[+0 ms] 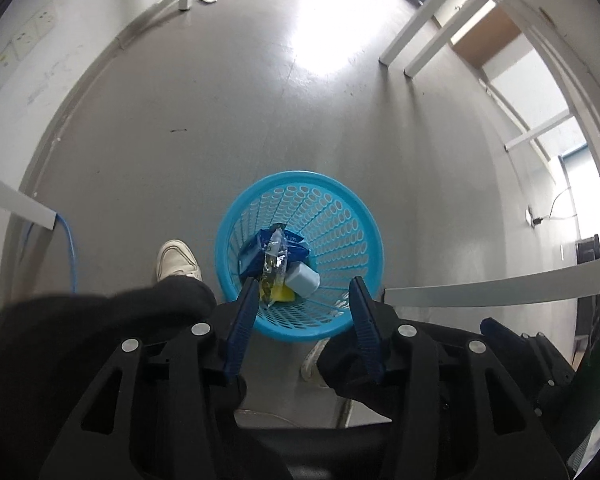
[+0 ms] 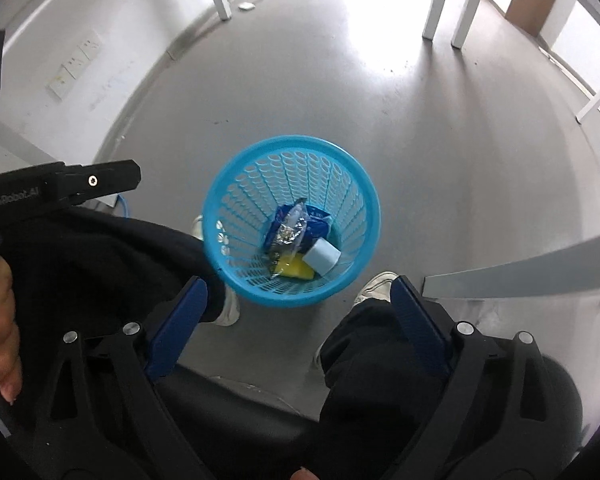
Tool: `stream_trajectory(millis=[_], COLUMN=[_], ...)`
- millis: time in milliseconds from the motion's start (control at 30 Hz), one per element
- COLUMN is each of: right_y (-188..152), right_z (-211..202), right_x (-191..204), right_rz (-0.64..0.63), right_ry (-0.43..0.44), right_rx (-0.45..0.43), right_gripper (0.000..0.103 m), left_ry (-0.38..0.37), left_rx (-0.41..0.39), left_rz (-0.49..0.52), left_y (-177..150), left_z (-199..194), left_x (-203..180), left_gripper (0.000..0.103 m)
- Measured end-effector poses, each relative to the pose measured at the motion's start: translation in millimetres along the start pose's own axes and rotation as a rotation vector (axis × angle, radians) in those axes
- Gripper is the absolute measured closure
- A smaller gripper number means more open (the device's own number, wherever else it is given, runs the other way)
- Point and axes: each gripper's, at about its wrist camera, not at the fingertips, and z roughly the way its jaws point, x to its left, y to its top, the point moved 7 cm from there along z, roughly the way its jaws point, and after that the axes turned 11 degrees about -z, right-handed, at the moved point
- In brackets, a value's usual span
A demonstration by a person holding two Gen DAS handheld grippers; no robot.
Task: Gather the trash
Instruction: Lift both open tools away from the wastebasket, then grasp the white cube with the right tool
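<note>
While jaws gape, trash [image 2: 296, 240] in basket [image 2: 236, 184]

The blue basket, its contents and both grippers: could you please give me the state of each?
Blue basket: upright on the floor, holding trash.
Blue packet: inside, under the clear wrapper.
Clear wrapper: inside, on top.
Yellow item: at the bottom.
White box: inside, tilted.
Left gripper: open, empty.
Right gripper: open, empty.
</note>
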Motion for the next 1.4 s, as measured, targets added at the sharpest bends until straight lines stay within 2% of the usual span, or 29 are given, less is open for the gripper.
stream_trajectory(millis=[133,233,333,500,600,733,800,967,1100,1200,1400], right_y=[-6,-12,-18,-26,-28,-27,-26,-18,-8,5,39], right_z=[-27,-44,-68,-106,-129,-162,-179,-228,-269,-292,-334], right_x=[4,11,25,28,24,22,21,14,6,3,2], right_rz=[0.005,0.004,-0.043,-0.019,-0.005,-0.006,-0.001,0.006,0.043,0.042,0.028], right_ry=[0.018,0.059,0.080,0.088,0.054,0.025,0.025,-0.002,-0.038,-0.056,-0.076], right_rx=[-0.053,-0.057,-0.103,-0.198,-0.271,-0.364,-0.405,-0.520,-0.644,-0.689,-0.771], right_gripper=[0.014,0.014,0.013,0.012,0.012,0.010,0.009,0.009,0.009,0.009,0.009], left_ry=[0.004,0.006,-0.041,-0.038,-0.033,-0.032,-0.048,-0.070,-0.074,-0.099,-0.133], left_rx=[-0.058,-0.102,-0.169,-0.332,-0.429,-0.507,-0.552,-0.654,-0.708,-0.728,-0.800], left_rz=[0.001,0.018,0.001,0.103,0.176,0.285,0.321,0.348,0.369,0.365,0.364], left_y=[-15,-23,-28,-36,-39,-48,-50,-40,-25,-21,2], left_z=[-23,-43,-75,-130,-158,-187,-204,-240,-261,-282,-320], left_x=[5,8,11,6,-2,-17,-24,-36,-47,-60,-88], left_gripper=[0.053,0.053,0.054,0.049,0.047,0.047,0.042,0.035,0.035,0.035,0.028])
